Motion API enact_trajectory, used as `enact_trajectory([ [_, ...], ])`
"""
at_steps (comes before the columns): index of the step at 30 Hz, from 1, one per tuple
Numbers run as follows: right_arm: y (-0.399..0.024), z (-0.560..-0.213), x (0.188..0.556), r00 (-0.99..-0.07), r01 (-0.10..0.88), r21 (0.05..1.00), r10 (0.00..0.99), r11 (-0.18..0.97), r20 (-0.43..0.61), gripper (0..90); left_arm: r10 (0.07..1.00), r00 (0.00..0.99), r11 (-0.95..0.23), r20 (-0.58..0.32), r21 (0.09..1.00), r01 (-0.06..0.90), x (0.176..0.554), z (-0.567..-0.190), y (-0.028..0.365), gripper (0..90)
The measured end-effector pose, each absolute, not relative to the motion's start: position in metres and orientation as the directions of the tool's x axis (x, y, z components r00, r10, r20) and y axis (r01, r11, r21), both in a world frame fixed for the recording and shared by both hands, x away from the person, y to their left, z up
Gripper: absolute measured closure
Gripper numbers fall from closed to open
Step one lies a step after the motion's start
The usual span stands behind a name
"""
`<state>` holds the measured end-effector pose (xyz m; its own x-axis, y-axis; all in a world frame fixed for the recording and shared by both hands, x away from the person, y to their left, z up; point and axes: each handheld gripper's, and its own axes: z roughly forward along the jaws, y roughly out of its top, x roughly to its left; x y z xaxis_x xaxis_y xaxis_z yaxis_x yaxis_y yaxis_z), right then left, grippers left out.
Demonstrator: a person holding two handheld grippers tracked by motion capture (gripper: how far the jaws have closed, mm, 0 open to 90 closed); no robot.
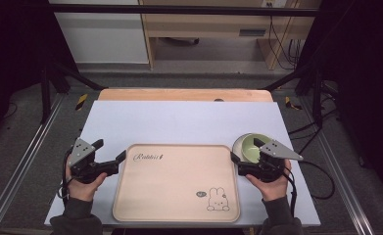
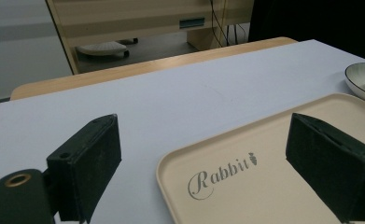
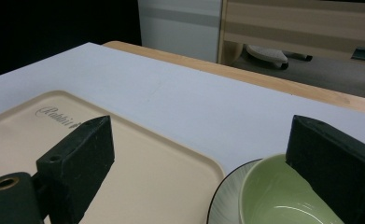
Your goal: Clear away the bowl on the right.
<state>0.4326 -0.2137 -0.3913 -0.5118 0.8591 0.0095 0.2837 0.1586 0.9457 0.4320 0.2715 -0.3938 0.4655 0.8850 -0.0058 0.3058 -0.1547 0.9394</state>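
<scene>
While both claws gape — left claw (image 1: 111, 152) at tray (image 1: 179, 205), right claw (image 1: 246, 151) at bowl (image 1: 248, 148).

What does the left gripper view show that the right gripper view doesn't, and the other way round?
Left gripper view alone: the full word "Rabbit" printed on the tray, read head-on, with the left gripper open astride the tray's corner. Right gripper view alone: the inside of the green bowl, with the right gripper open above its rim. Both share: the beige tray, the white-rimmed saucer under the bowl, the pale blue mat and the wooden table edge.
</scene>
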Motion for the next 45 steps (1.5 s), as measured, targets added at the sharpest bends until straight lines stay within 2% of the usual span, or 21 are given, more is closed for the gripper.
enact_trajectory([
  [15,-0.214,-0.39,0.432,-0.513,0.303,0.936,0.858,0.178,0.003,12.1,0.893,0.451,-0.145,-0.01,0.941,0.307,0.431,-0.395,0.272,9.9],
  [45,-0.24,-0.383,0.434,-0.415,0.347,0.928,0.909,0.137,0.021,21.9,0.891,0.454,-0.15,-0.011,0.936,0.317,0.434,-0.399,0.271,10.5],
])
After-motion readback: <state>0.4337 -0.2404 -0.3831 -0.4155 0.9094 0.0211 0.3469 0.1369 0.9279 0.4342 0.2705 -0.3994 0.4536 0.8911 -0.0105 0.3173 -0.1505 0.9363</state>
